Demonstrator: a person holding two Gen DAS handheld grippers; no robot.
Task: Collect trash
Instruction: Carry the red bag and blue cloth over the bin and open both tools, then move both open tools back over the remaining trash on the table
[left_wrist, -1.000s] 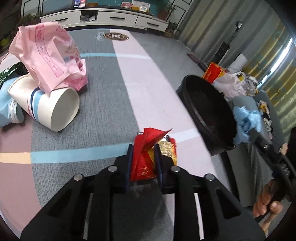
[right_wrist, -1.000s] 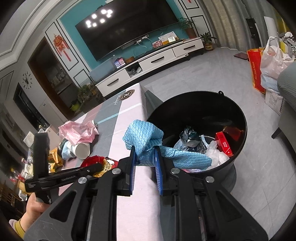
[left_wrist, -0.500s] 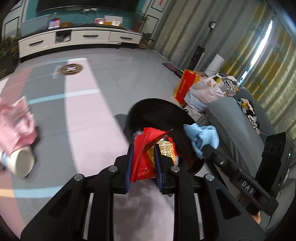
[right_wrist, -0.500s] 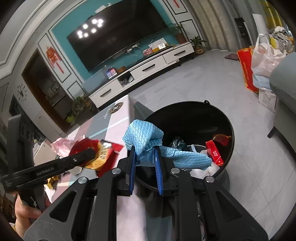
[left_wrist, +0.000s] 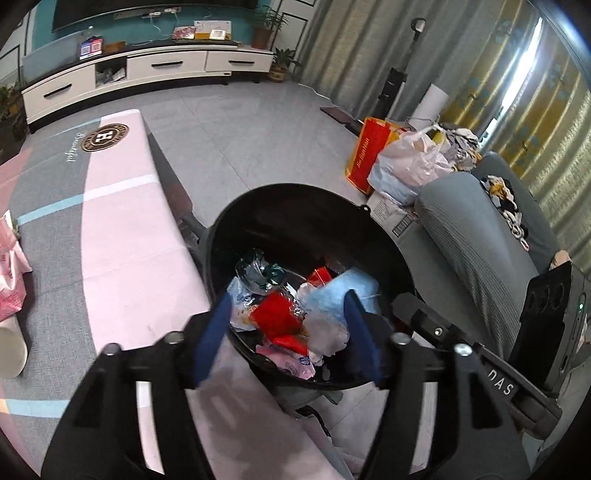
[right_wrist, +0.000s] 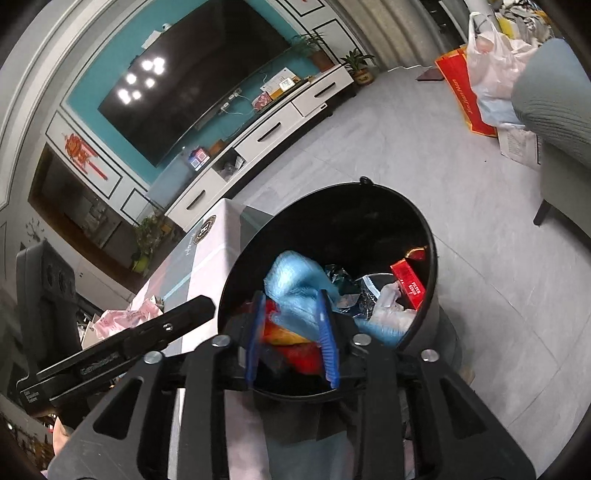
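Left tongs (left_wrist: 284, 332) have just opened & stand empty above the black trash bucket (left_wrist: 221, 236); the red snack wrapper (left_wrist: 277, 317) lies inside. Right tongs (right_wrist: 291, 332) have just been opening too; the blue cloth (right_wrist: 295, 284) is between the jaws, probably already loose. Risk: cloth snags on a pad or the rim & falls to the floor. Readable: "DAS" on the right tool, "H" logo (left_wrist: 105, 137) on the surface, farther off.

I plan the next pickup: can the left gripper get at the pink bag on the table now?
Probably yes: the left gripper is open and empty above the black bin, and the pink bag lies uncovered on the table.
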